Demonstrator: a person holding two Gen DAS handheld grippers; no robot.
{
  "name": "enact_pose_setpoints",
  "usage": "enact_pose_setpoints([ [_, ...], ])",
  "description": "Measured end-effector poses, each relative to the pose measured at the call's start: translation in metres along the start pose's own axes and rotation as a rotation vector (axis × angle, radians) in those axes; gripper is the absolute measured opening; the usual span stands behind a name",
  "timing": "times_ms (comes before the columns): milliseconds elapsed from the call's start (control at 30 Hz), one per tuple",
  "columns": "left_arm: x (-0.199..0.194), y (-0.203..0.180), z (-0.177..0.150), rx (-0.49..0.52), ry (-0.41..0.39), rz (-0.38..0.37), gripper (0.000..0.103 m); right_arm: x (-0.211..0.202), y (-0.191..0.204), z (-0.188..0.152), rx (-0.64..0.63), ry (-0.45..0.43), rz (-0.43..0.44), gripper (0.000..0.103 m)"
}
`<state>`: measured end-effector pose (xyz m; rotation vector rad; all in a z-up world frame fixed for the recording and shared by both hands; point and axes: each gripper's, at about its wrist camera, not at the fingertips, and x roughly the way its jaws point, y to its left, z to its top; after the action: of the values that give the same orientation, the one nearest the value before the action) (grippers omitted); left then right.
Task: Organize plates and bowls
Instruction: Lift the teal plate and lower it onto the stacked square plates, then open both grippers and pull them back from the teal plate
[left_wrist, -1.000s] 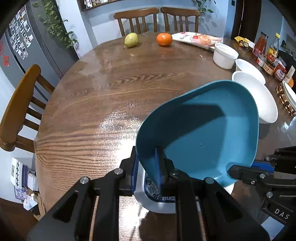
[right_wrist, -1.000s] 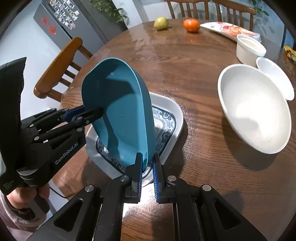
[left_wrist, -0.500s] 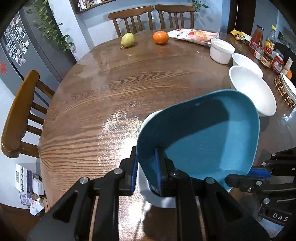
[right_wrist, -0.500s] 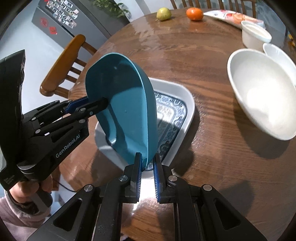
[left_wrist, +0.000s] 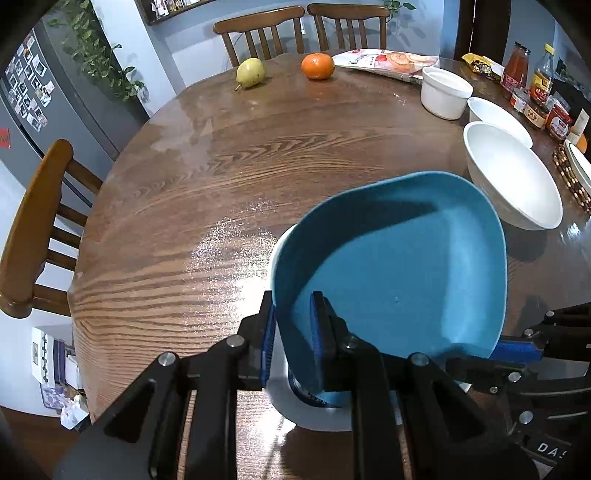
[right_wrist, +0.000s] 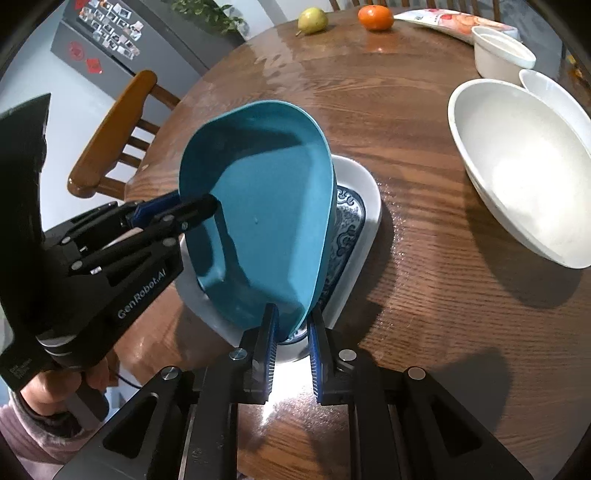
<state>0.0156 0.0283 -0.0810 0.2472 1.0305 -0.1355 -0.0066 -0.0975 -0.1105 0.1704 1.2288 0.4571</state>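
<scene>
The fingers (left_wrist: 317, 339) of the left gripper (left_wrist: 291, 343) are pinching the near-left rim of the teal plate (left_wrist: 391, 273), holding it tilted over the white patterned dish (right_wrist: 365, 218) that is sitting on the tabletop (left_wrist: 207, 192). The right gripper (right_wrist: 291, 343) is straddling the plate's opposite rim; its fingers (right_wrist: 267, 343) are opening, with a visible gap to the rim between them. The plate's low edge is resting inside the dish. To the right, well apart, a large white bowl (right_wrist: 517, 170) is sitting beside a smaller white bowl (left_wrist: 496, 120) and a white ramekin (left_wrist: 445, 92). At the far edge, a pear (left_wrist: 251, 72) and an orange (left_wrist: 317, 65) are lying near each other.
</scene>
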Motion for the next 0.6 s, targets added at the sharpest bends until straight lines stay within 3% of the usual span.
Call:
enact_pose_setpoints([
  [600,0.0026,0.0003,-0.0056,-0.015,0.019,-0.018,0.019,-0.0048,0.0089,0.0001,-0.035,-0.003,-0.051,0.021],
])
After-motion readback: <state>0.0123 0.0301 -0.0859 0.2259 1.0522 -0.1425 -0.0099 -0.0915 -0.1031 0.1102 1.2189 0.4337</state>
